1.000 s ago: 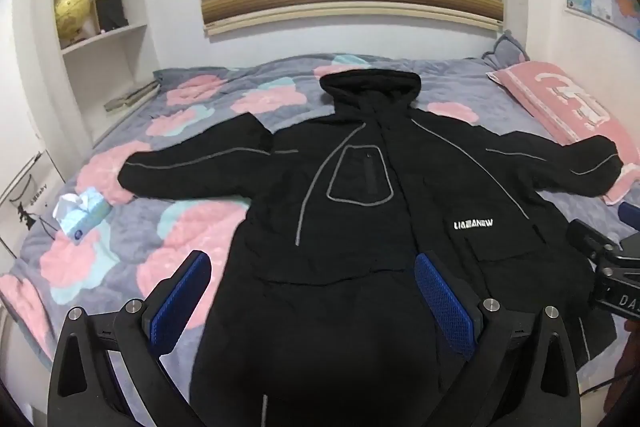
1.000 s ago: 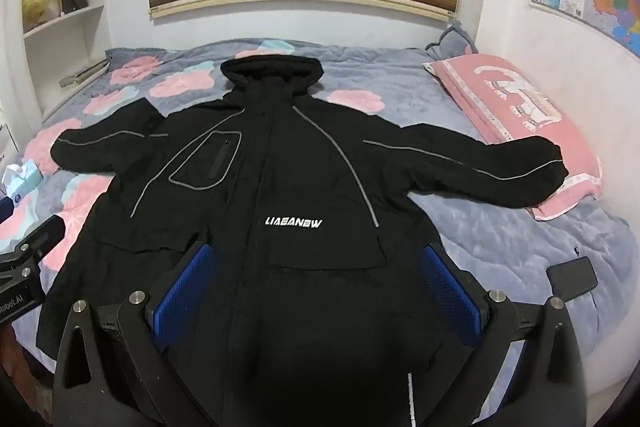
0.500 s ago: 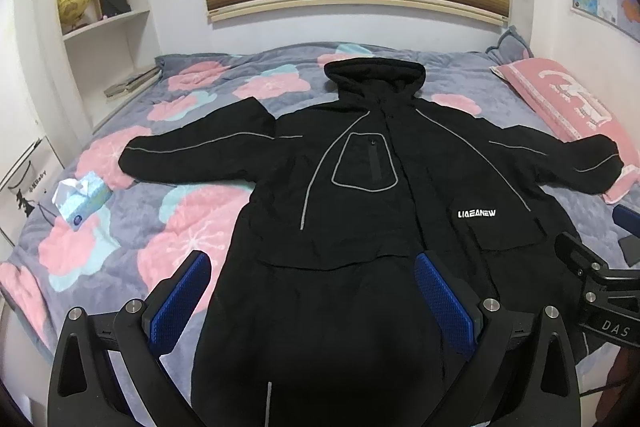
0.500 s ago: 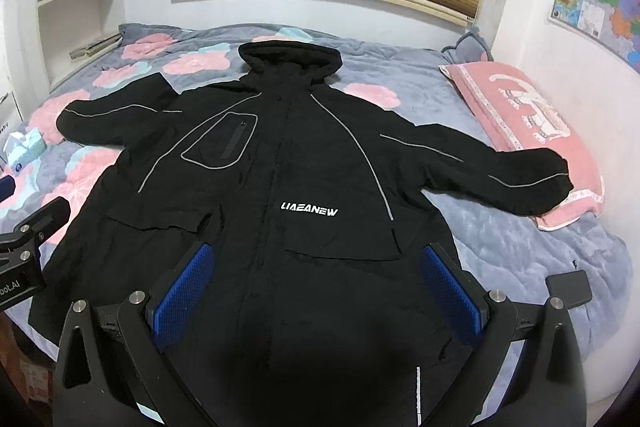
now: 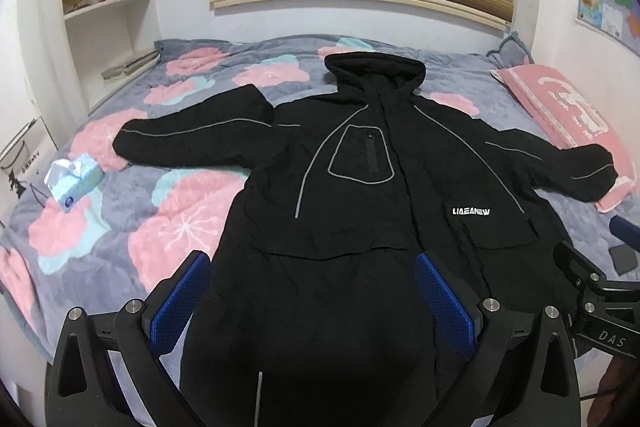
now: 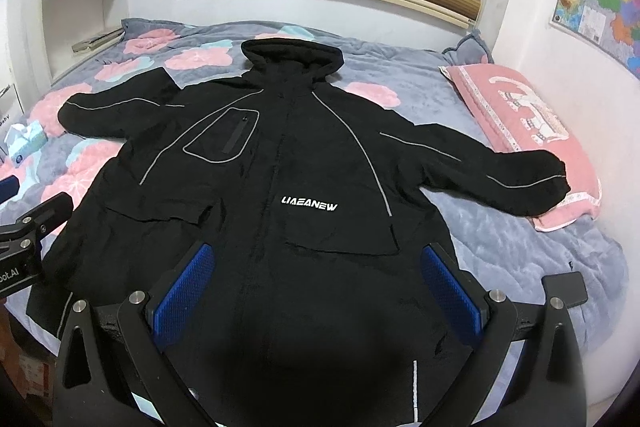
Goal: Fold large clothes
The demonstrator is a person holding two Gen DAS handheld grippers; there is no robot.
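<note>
Both cameras have pulled back and risen a little over the last second, so more of the bed's near edge now shows. A long black hooded jacket (image 5: 360,195) lies face up and spread flat on a bed (image 5: 132,227) with a grey, pink-flowered cover, its hood toward the far wall and both sleeves stretched outward. The right sleeve's cuff (image 6: 536,183) rests on a pink pillow (image 6: 516,107). A blue tissue pack (image 5: 74,181) sits well apart from the left cuff. The left gripper (image 5: 312,299) and right gripper (image 6: 320,291) hover above the hem, jaws spread wide, holding nothing. Folding appears not yet begun. A good start is probably to pinch each cuff and lay the sleeves across the chest, keeping the body flat and unwrinkled.
</note>
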